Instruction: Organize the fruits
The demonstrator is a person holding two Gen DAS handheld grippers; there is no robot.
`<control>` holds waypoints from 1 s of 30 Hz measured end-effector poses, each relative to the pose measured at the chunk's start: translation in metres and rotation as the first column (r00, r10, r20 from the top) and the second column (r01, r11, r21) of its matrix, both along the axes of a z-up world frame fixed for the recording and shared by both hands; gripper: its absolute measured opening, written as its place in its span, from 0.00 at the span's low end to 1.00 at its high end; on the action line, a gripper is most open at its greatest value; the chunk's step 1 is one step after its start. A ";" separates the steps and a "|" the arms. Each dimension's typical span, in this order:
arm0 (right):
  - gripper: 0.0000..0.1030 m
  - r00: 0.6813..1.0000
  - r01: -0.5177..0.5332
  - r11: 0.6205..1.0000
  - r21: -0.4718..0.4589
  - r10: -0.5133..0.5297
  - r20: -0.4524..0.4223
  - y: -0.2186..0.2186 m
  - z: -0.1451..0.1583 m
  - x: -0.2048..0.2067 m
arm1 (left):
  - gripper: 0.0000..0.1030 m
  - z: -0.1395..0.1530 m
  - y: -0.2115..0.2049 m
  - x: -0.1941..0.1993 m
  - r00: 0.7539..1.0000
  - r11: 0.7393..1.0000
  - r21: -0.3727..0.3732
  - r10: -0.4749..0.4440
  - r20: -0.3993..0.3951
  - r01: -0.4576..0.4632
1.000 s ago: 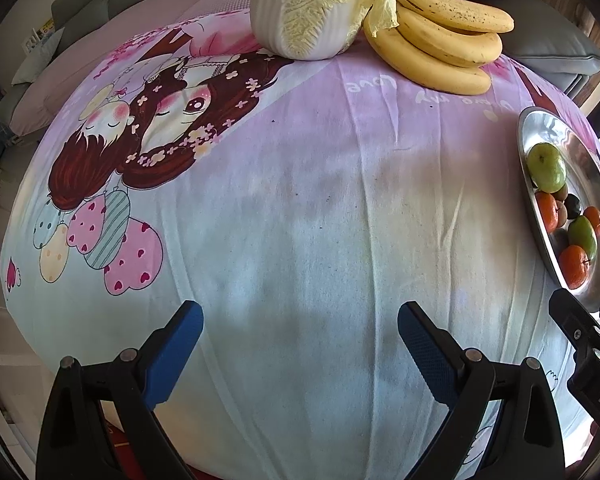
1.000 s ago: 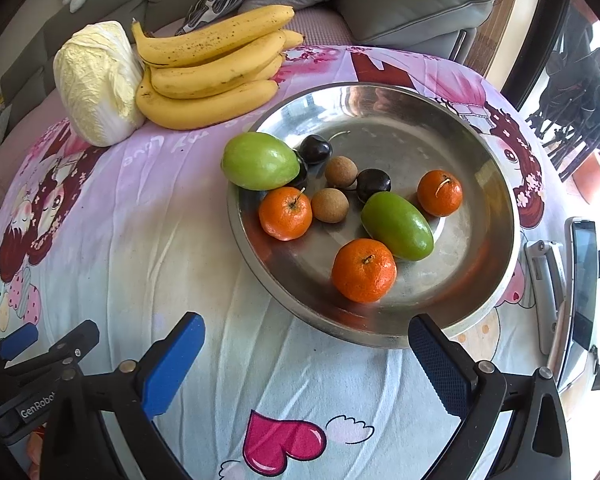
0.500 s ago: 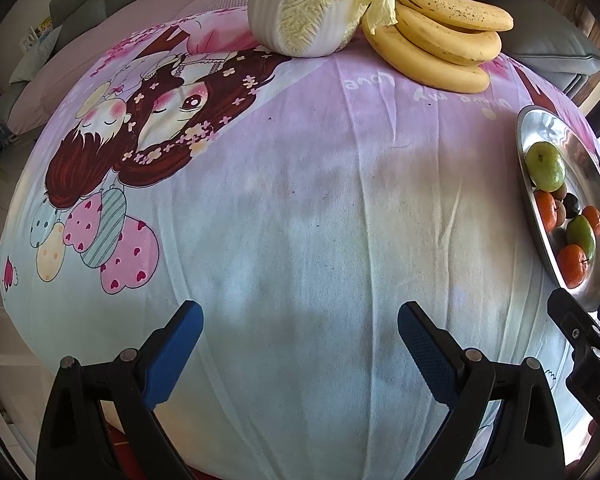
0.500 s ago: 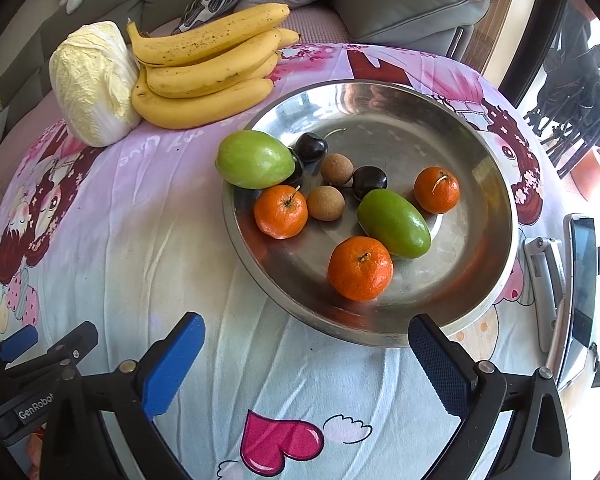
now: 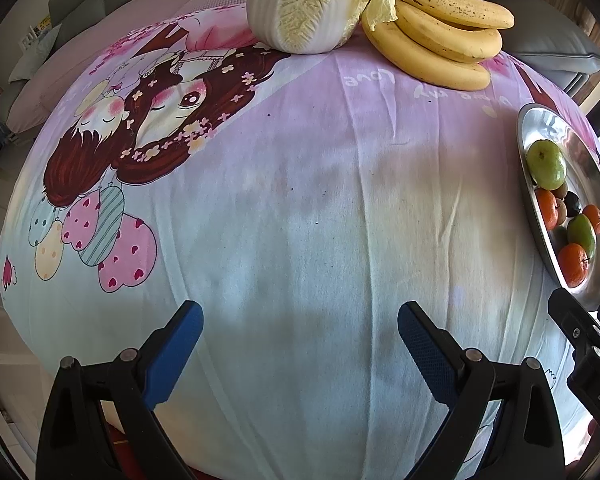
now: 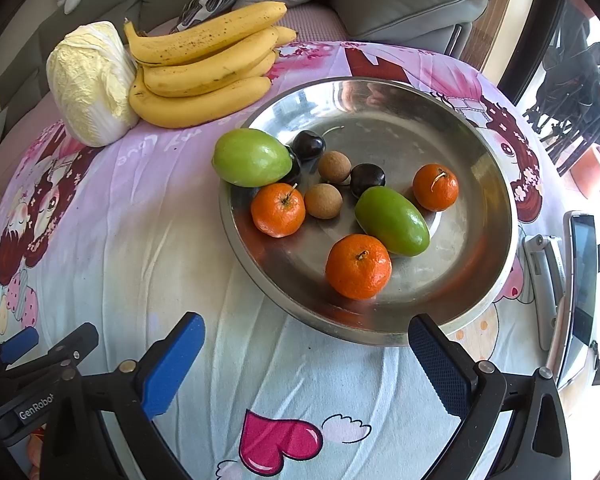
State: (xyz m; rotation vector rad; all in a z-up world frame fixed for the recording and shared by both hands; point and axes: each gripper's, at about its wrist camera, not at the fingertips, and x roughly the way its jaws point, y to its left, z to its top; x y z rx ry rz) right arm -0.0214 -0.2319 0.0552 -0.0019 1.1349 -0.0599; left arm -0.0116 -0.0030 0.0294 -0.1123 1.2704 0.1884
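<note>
The left gripper (image 5: 300, 344) has its fingers spread and empty, the tray (image 5: 540, 240) far off to its right, whereas the right gripper's (image 6: 306, 354) spread, empty fingers face that tray, probably nearest the front orange (image 6: 358, 266).

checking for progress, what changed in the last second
Nothing taken or released. The right gripper drifted slightly right, the left gripper barely shifted; both stay open and empty. The fruit in the steel bowl, the bananas and the napa cabbage lie as before.
</note>
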 end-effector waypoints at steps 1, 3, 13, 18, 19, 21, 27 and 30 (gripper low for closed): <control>1.00 1.000 0.003 1.000 0.001 -0.003 -0.001 0.000 0.000 0.000 | 0.95 0.000 0.000 0.000 1.000 1.000 0.000 0.000 -0.001 0.000; 1.00 1.000 0.005 1.000 0.000 -0.005 -0.002 0.000 -0.001 -0.001 | 0.95 0.000 0.000 0.000 1.000 1.000 0.000 0.001 0.000 -0.001; 1.00 1.000 0.004 1.000 0.000 -0.004 -0.002 -0.001 -0.001 0.000 | 0.95 -0.001 0.000 0.000 1.000 1.000 -0.001 0.000 -0.001 0.000; 1.00 1.000 0.004 1.000 0.001 -0.004 -0.002 -0.001 -0.001 0.000 | 0.95 -0.001 0.000 0.000 1.000 1.000 0.000 0.000 -0.002 0.000; 1.00 1.000 0.004 1.000 0.001 -0.004 -0.002 -0.001 -0.001 0.000 | 0.95 -0.001 0.000 0.000 1.000 1.000 0.000 -0.001 -0.001 0.001; 1.00 1.000 0.004 1.000 0.001 -0.004 -0.003 -0.001 -0.001 0.000 | 0.95 -0.001 0.001 0.000 1.000 1.000 0.000 -0.001 -0.002 0.001; 1.00 1.000 0.004 1.000 0.001 -0.004 -0.004 -0.002 -0.002 0.000 | 0.95 -0.001 0.001 0.001 1.000 1.000 0.000 0.000 -0.002 0.000; 1.00 1.000 0.004 1.000 0.001 -0.004 -0.004 -0.002 -0.002 0.000 | 0.95 -0.001 0.001 0.001 1.000 1.000 0.000 0.000 -0.003 0.000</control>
